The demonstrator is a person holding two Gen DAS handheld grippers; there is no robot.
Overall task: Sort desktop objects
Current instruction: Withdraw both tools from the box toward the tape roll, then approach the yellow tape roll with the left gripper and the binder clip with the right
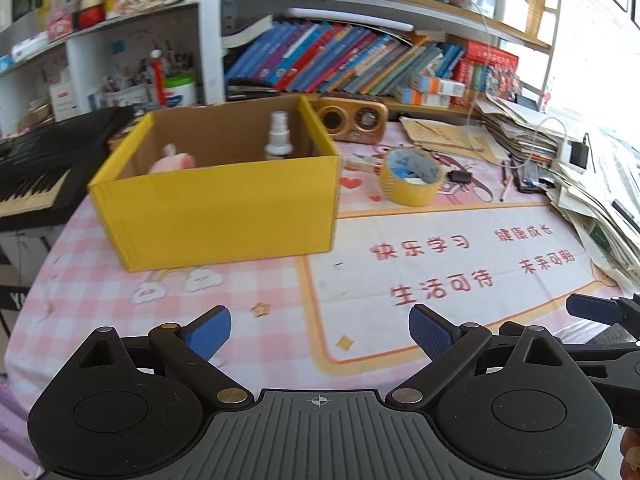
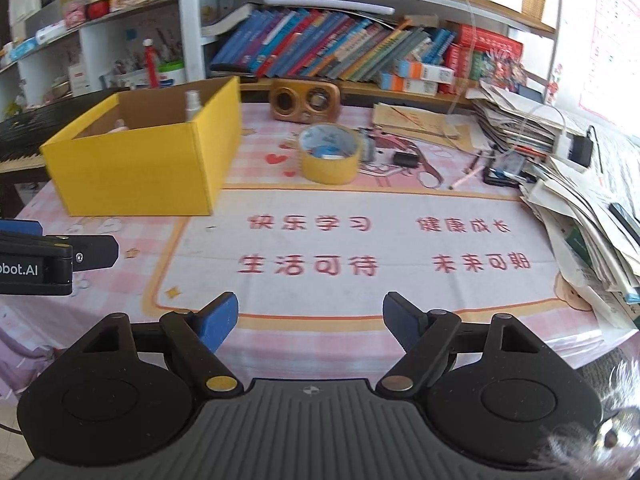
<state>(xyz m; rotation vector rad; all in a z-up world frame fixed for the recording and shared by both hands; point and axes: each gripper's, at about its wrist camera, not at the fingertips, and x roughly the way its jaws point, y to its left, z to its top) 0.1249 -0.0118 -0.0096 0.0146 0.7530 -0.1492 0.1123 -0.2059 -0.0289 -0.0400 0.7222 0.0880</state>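
I am holding both grippers over the near edge of the pink checked desk mat [image 2: 320,208], and I am taking the yellow box [image 2: 144,160] as my landmark. My left gripper [image 1: 320,334] is standing with its blue pads wide apart and nothing between them. My right gripper [image 2: 310,320] is also spread, empty.

The box is sitting at the far left of the mat, already holding a small spray bottle [image 1: 278,136] upright against its back wall and something pink and soft [image 1: 172,162] toward its left side. Just to the right of the box, the roll of yellow tape [image 2: 329,154] is lying flat with its hole up, some small blue-and-white bits resting inside the ring.

I am judging the tape to be the next thing to sort. It should be light, stiff and not fragile, though its smooth outer face may slip. I am planning to pinch across one wall of the ring, one pad inside and one outside, rather than spanning the whole roll.
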